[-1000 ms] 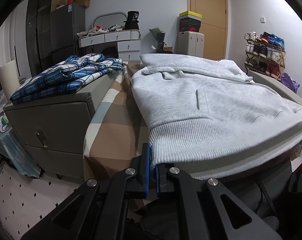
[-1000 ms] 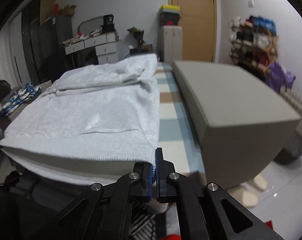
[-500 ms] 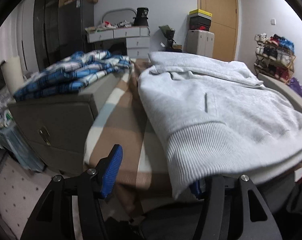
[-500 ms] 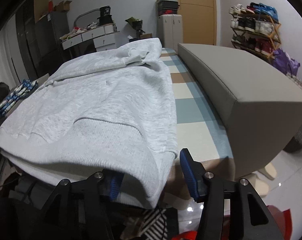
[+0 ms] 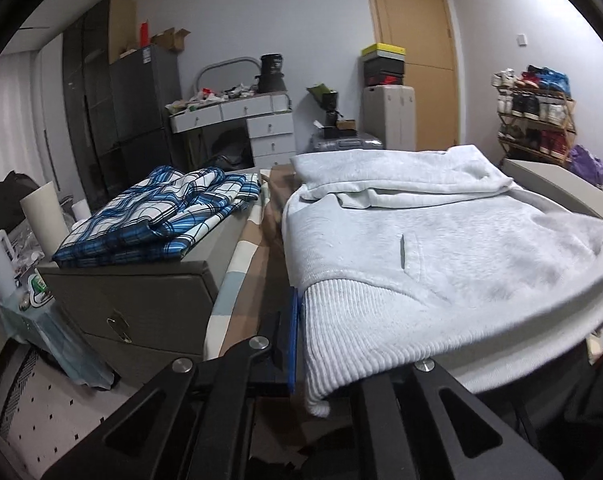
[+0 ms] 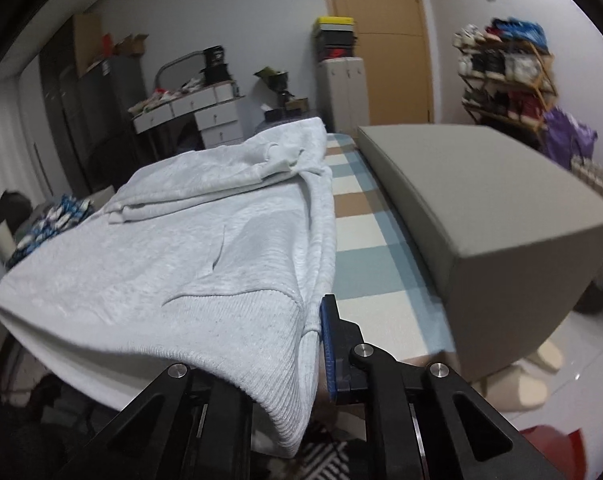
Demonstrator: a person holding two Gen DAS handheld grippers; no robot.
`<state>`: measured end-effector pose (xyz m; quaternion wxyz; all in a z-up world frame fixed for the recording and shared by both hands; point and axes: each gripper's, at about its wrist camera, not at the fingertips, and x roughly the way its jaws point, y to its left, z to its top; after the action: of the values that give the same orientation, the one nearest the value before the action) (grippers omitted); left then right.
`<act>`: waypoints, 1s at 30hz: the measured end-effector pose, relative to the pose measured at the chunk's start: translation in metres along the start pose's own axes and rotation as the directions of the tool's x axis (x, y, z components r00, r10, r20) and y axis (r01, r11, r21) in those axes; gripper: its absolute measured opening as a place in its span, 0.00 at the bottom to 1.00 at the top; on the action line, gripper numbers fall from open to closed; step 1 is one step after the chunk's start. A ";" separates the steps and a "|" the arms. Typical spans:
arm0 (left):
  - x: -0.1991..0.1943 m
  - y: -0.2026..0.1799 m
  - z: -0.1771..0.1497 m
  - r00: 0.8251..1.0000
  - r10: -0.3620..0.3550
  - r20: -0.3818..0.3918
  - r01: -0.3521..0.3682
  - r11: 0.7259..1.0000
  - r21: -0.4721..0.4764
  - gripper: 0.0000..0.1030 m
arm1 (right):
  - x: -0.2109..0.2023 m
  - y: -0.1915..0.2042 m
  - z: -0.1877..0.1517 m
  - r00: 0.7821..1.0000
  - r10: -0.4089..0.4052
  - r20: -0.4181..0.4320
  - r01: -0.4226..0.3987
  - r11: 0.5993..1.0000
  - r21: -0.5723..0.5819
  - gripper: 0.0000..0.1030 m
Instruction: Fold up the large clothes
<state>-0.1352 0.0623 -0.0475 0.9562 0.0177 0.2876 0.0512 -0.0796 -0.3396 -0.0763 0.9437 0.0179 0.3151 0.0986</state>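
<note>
Checked brown, cream and pale-blue bedding (image 5: 245,264) fills the left wrist view's middle ground, with a grey padded storage box (image 5: 141,300) to the left of the left gripper (image 5: 301,344). A folded blue-and-white plaid shirt (image 5: 161,216) lies on that box. Directly ahead and to the right spreads the light grey hooded sweatshirt (image 5: 441,248); its ribbed hem drapes over the gripper, whose jaws have just closed on the hem's left corner, one blue pad (image 5: 292,340) pressed against the fabric.

Seen from the right wrist, the same sweatshirt (image 6: 181,248) lies ahead and to the left of the right gripper (image 6: 313,352), on the checked bedding (image 6: 365,256). Its jaws have just been closing and pinch the hem's right corner. A long grey upholstered block (image 6: 481,208) stands to the right.
</note>
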 end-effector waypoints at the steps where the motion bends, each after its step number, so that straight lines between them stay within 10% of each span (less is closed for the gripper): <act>1: -0.007 0.001 -0.003 1.000 -0.015 -0.009 0.015 1.000 0.006 0.01 | -0.008 -0.001 0.000 1.000 0.018 -0.019 -0.018 0.999 -0.028 0.12; 12: -0.014 0.011 0.025 0.981 -0.193 -0.001 0.193 0.981 -0.006 0.01 | -0.045 -0.001 0.020 0.994 0.113 0.008 -0.112 0.992 -0.061 0.12; 30: 0.152 0.031 0.183 0.970 -0.232 0.072 0.242 0.944 -0.224 0.01 | 0.097 0.011 0.221 0.982 0.100 0.158 -0.126 0.978 0.164 0.13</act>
<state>0.0892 0.1091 0.0234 0.9572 -0.1273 0.2582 -0.0313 0.1264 -0.3030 0.0449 0.9523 0.1251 0.2497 0.1228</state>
